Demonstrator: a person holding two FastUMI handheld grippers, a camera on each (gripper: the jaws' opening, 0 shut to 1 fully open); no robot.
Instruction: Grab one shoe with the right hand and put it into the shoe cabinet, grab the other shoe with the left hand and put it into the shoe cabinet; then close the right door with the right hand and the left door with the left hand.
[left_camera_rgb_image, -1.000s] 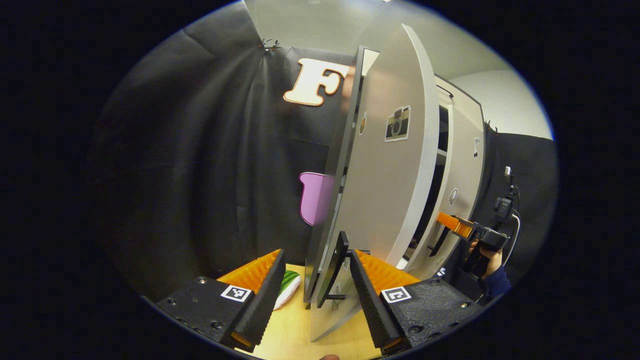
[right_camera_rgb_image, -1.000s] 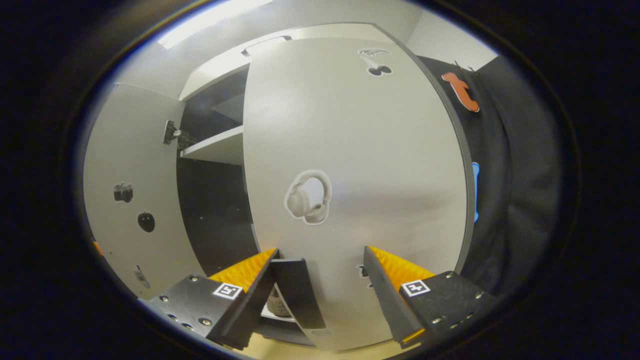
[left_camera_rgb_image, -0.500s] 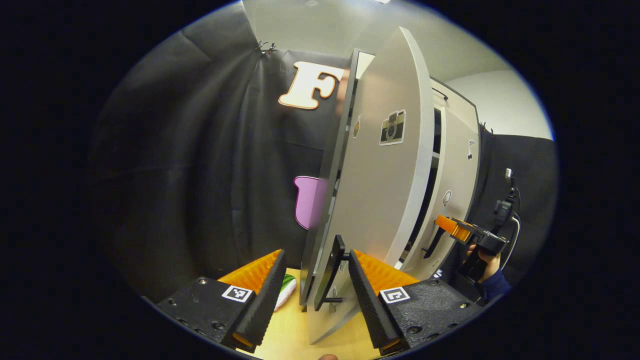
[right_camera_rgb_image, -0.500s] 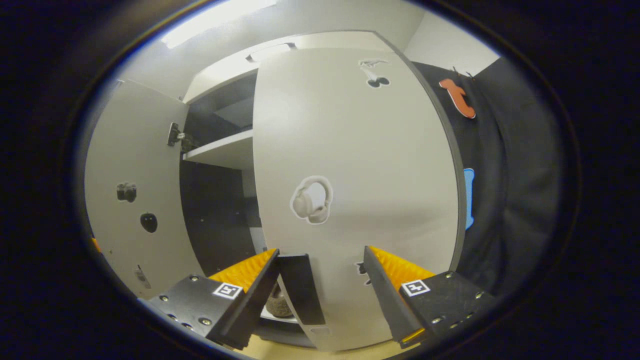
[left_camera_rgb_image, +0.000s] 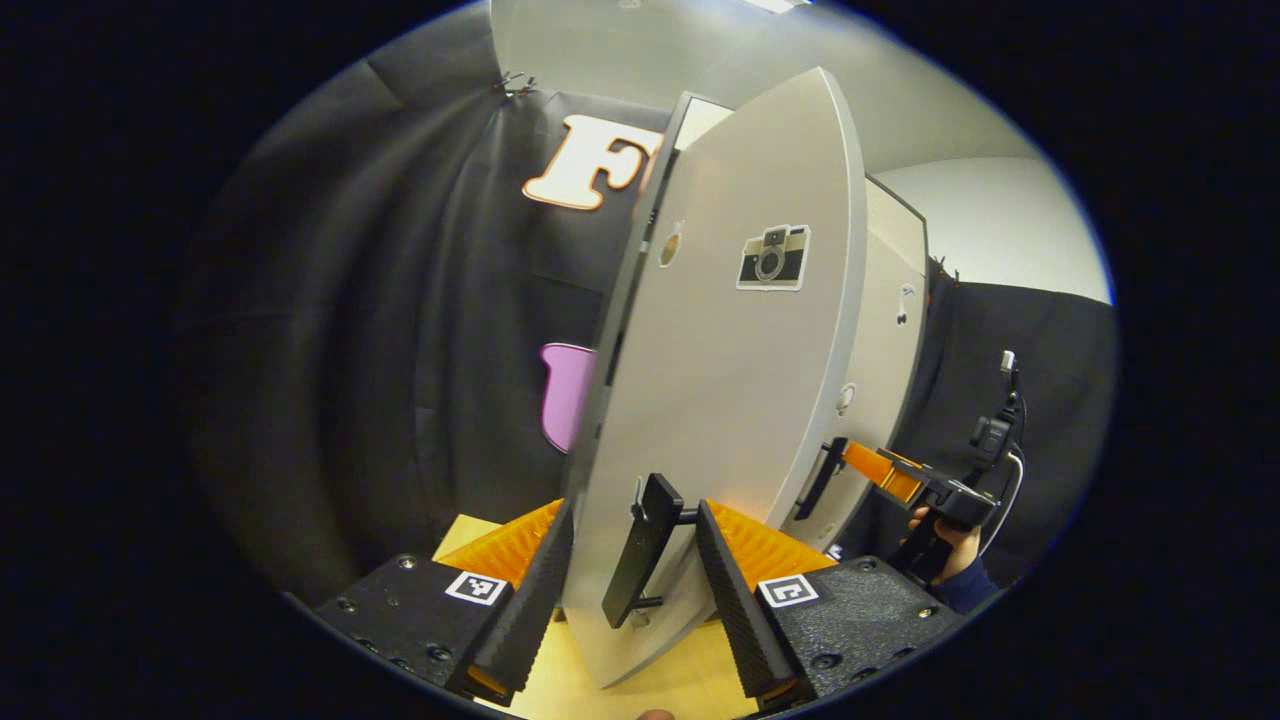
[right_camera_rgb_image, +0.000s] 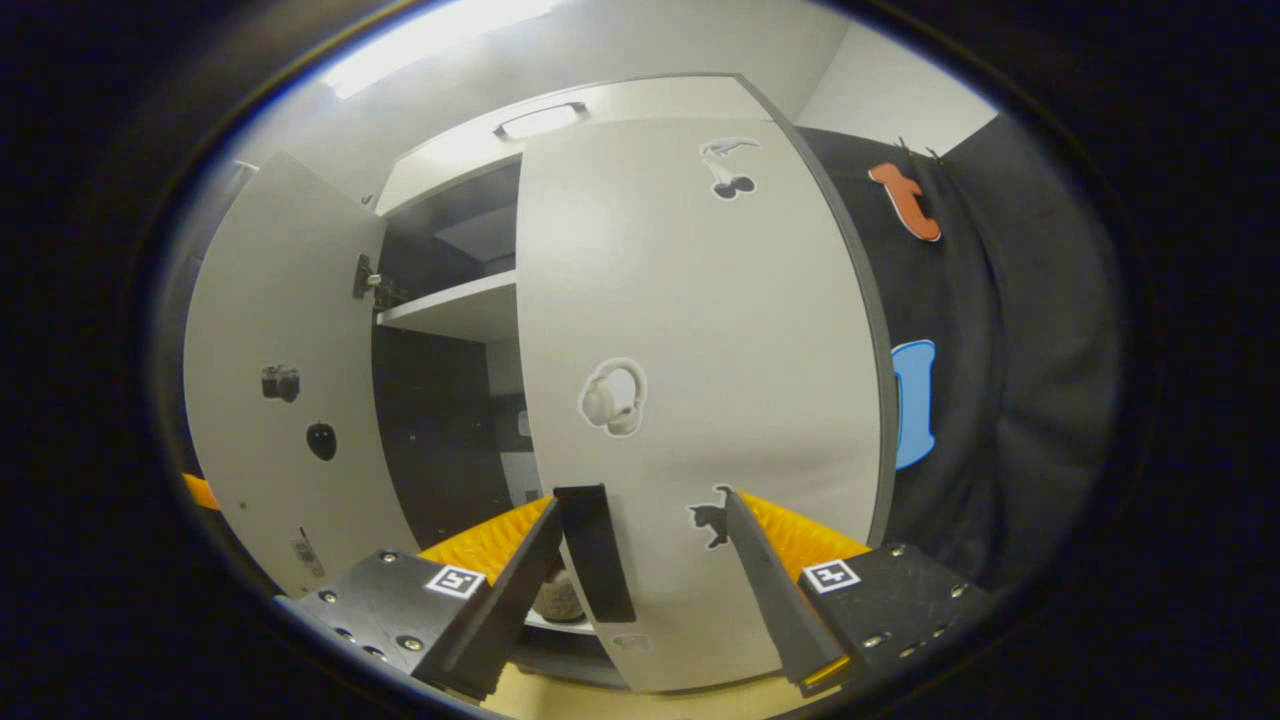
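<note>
The cabinet's left door (left_camera_rgb_image: 730, 380), with a camera sticker, stands partly open. Its black handle (left_camera_rgb_image: 638, 548) lies between the fingers of my left gripper (left_camera_rgb_image: 633, 508), which is open and straddles the door's edge. In the right gripper view the right door (right_camera_rgb_image: 700, 350), with a headphones sticker, is nearly shut. Its handle (right_camera_rgb_image: 597, 550) sits just inside the left finger of my open right gripper (right_camera_rgb_image: 642, 500). A pale shoe (right_camera_rgb_image: 555, 597) shows low in the cabinet through the gap. The left gripper view shows the right gripper (left_camera_rgb_image: 868, 466) at the right door's handle (left_camera_rgb_image: 822, 478).
A hand (left_camera_rgb_image: 945, 550) in a dark sleeve holds the right gripper. The cabinet stands on a light wooden surface (left_camera_rgb_image: 690, 680). Inside, a white shelf (right_camera_rgb_image: 455, 310) crosses the dark interior. The left door (right_camera_rgb_image: 280, 330) angles outward, and black cloth hangs on both sides.
The left door has swung towards the cabinet with my left gripper following it. The right door has closed further, and the gap between the doors has narrowed.
</note>
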